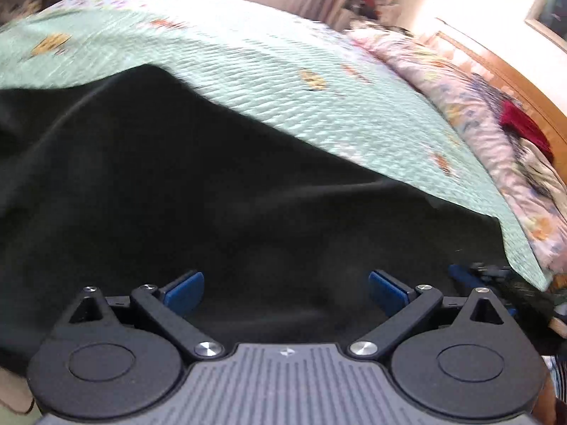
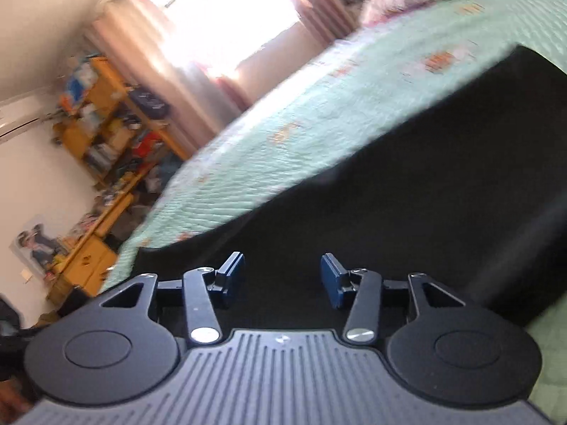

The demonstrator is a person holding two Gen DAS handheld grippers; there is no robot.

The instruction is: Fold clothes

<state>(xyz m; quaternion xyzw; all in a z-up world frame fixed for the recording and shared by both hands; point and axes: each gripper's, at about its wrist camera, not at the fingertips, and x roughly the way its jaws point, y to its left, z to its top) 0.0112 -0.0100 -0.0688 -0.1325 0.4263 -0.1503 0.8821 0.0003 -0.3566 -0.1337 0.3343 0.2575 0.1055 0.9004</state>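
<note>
Both views start with the grey ribbed body of the tool, and in front of it the blue pads of the tongs. On the left tongs (image 1: 286, 292) the two pads are spread wide apart and nothing is between them. The right tongs (image 2: 282, 278) are also spread, a little less wide, and they also pinch nothing.

Directly ahead of both tongs lies the black garment (image 1: 212, 191). It is spread on the bed, on top of a light green quilt (image 1: 248, 60) with small orange figures. In the left wrist view the black cloth fills the whole lower and middle part, and it reaches under and past the pads on both sides; its far edge runs diagonally from the upper left down to the right. I cannot tell if the pads touch the cloth or are just above it. In the right wrist view the garment (image 2: 425, 194) lies ahead and to the right of the tongs, with a thick rolled fold along its right side, and the green quilt (image 2: 283, 131) shows to the left of it.

Behind the quilt, in the left view, a flowered pink blanket (image 1: 460, 88) is bunched near the wooden headboard. The right view shows a yellow wooden shelf (image 2: 106, 124) full of things and a bright window. Both pictures are blurred.
</note>
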